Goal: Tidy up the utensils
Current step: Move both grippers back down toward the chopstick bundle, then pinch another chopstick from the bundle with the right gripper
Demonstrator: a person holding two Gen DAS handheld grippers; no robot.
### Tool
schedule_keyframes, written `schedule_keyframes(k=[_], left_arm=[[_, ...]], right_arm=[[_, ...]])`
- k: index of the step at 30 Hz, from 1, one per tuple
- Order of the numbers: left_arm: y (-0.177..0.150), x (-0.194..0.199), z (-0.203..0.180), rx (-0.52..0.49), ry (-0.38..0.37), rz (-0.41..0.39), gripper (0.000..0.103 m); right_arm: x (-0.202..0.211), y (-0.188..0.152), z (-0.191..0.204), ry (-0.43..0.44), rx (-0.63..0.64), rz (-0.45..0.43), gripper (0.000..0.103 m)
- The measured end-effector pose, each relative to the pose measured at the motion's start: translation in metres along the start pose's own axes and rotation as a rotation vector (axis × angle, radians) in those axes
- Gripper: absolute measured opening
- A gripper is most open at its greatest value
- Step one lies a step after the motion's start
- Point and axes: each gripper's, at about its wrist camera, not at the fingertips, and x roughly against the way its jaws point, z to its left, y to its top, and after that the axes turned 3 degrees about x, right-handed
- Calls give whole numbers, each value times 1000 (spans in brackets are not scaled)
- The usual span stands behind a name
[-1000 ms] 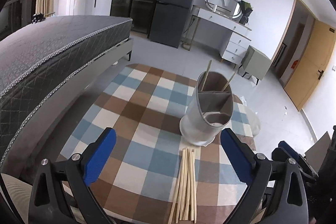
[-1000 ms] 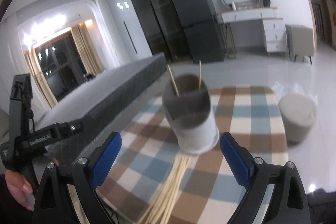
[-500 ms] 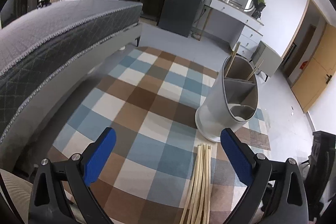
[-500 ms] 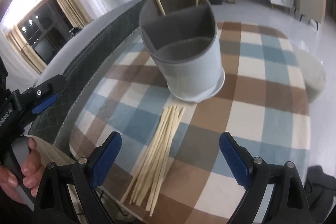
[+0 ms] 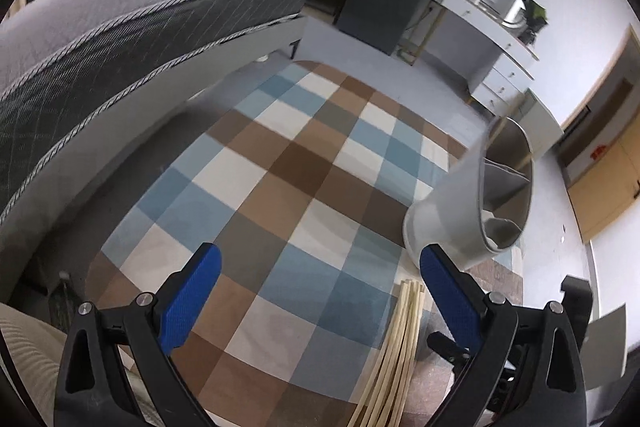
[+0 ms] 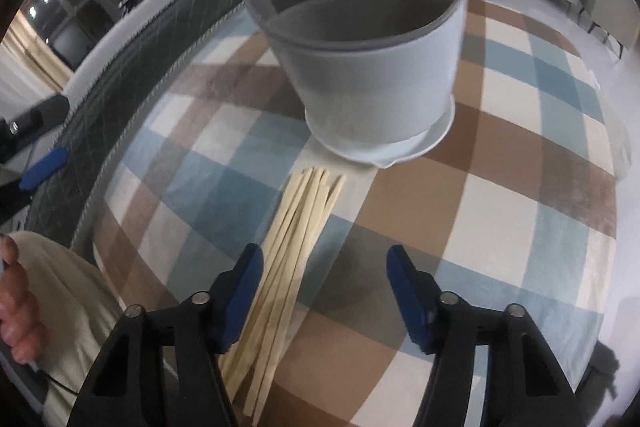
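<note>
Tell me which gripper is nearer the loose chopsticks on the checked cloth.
Right. The right gripper hangs just above the chopsticks, open jaws narrowing, nothing pinched. The left gripper is off to their side over bare cloth, with the bundle beside its right finger.

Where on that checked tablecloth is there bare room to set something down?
Free: the wide stretch of checked tablecloth between the holder and the bed side, and right of the chopsticks. Crowded: just before the grey holder, where the chopsticks lie.
</note>
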Motion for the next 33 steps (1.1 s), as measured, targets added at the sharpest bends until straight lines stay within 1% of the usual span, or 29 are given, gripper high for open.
schedule_keyframes(k=[4,5,6,7,13,15,18,23,24,26,30,33], left_arm=[[2,-3,4,30,-1,21,97],[2,-4,4,31,-2,23,97],[3,-4,3,29,-2,25,97],[3,-4,3,27,-1,26,97],[7,-3,7,49,-10,25,97],[8,-4,9,63,-14,32,97],[10,-5,12,81,-20,47,97],[13,-5,16,103,-23,55,97],[13,-6,17,107,-23,58,97],[13,-6,19,113,-18,59,97],[13,-9,21,127,-19,77,97],[13,-10,21,128,-20,84,97]], right_arm=[[-10,6,6,-18,29,35,48],[-15,7,8,-44,40,52,43],[-17,9,9,-60,48,63,33],[-21,10,10,-71,58,75,27],[-28,16,13,-103,75,111,24],[-31,16,13,-114,73,132,24],[-33,18,15,-116,70,137,24],[-35,24,16,-131,53,128,25],[-36,26,16,-130,45,127,23],[-36,26,13,-117,18,123,24],[-26,26,5,-103,-3,102,22],[-23,24,1,-145,21,112,22]])
